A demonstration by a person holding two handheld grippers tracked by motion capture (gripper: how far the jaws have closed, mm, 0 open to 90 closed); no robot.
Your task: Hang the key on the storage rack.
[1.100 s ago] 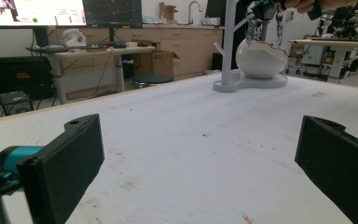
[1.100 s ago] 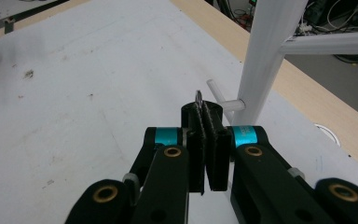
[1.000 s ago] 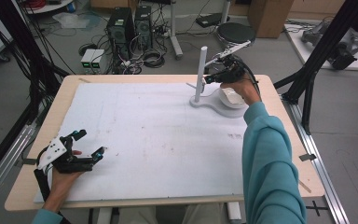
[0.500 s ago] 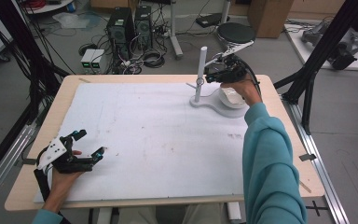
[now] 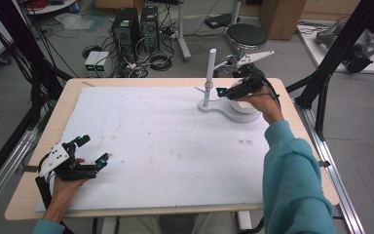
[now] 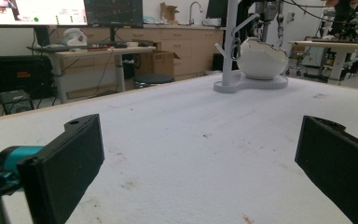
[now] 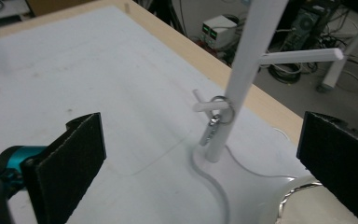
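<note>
A white stand (image 5: 209,73) with a tall pole and side pegs rises from a flat base (image 5: 222,111) at the table's far right. A metal key ring (image 7: 221,110) with a small tag hangs on a low peg of the pole (image 7: 244,81). On the base sits a white bowl (image 6: 261,58). My right gripper (image 5: 221,91) hovers open just right of the pole, over the bowl, its jaws wide apart with the ring ahead of them. My left gripper (image 5: 95,148) rests open near the front left of the table, holding nothing.
A white mat (image 5: 165,146) covers the wooden table (image 5: 53,126). Black frame struts (image 5: 331,63) stand at both sides. Computer towers (image 5: 136,24), cables and a stool (image 5: 246,34) lie on the floor beyond the far edge.
My right gripper has sunk slightly beside the stand's pole. The left gripper has hardly moved.
</note>
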